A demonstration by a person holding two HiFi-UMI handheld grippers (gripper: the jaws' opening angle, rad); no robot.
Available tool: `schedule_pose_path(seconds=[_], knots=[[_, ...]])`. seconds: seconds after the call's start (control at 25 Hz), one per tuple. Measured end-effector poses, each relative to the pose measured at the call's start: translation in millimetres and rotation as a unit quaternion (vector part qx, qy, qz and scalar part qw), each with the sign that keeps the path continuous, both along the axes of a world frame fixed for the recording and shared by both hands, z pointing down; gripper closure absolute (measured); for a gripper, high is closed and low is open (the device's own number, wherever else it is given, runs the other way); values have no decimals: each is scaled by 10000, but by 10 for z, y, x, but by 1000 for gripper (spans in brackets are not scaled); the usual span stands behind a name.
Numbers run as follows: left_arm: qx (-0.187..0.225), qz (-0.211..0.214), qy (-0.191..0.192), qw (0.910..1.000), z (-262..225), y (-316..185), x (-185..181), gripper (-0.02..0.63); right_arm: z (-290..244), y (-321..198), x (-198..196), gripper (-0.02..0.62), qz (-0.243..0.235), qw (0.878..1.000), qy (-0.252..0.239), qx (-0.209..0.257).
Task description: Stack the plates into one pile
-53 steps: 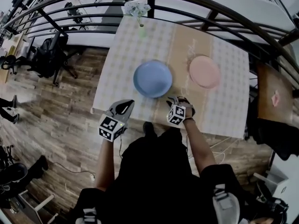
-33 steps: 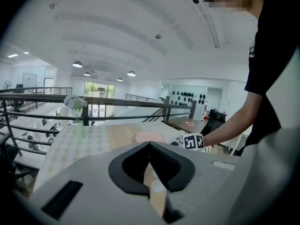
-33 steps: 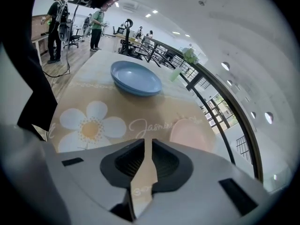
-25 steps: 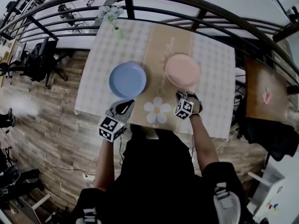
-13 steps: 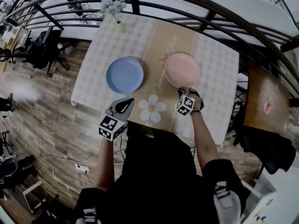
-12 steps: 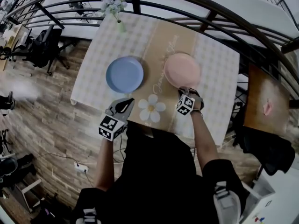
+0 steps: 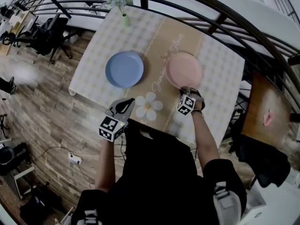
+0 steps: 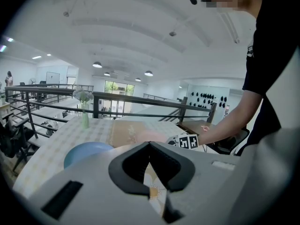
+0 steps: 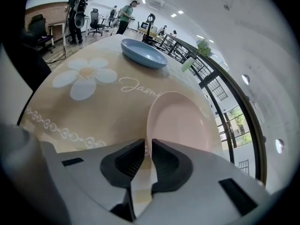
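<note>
While the pink plate (image 7: 183,70) lies flat, right of the middle on the table's tan runner (image 7: 159,32), we have it only by its near rim. The right gripper (image 9: 148,149) has its jaws drawn narrow, and the rim fills the slit between the pads. We judge that so shallow a pinch at one edge is the weak point. If we lift from here, the whole plate hangs out beyond the jaws, so it can droop, pivot in the pads or slide out, and a smooth-looking rim gives little to bite on. If we raise it too little, its far edge drags and may ruck the tablecloth (image 7: 220,78). The blue plate (image 7: 124,69) sits to the left, well apart, and the printed daisy (image 7: 147,106) lies nearer us between the two. A carry that long gives a loose grip time to fail. A tilted arrival could strike the blue rim, shove that plate toward the left edge, or leave the pile off-centre. The left gripper (image 8: 150,145), jaws together and empty, hovers over the near edge just on our side of the blue plate, so we could clip it on the way across. Farther off, the vase of flowers (image 7: 124,18) at the far left corner seems clear of any likely path.
</note>
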State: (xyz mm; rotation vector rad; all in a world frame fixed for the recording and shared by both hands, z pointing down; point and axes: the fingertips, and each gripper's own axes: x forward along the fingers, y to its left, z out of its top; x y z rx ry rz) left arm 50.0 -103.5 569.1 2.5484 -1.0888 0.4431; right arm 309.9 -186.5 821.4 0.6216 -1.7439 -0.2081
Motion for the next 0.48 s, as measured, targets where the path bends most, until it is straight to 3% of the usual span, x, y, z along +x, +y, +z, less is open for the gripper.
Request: schedule_pose_path(seconds=[0.48], knots=[[-136,-384,-180,9990,73,206,-3,606,138,-123,-32,565,-264,9996,72,73]])
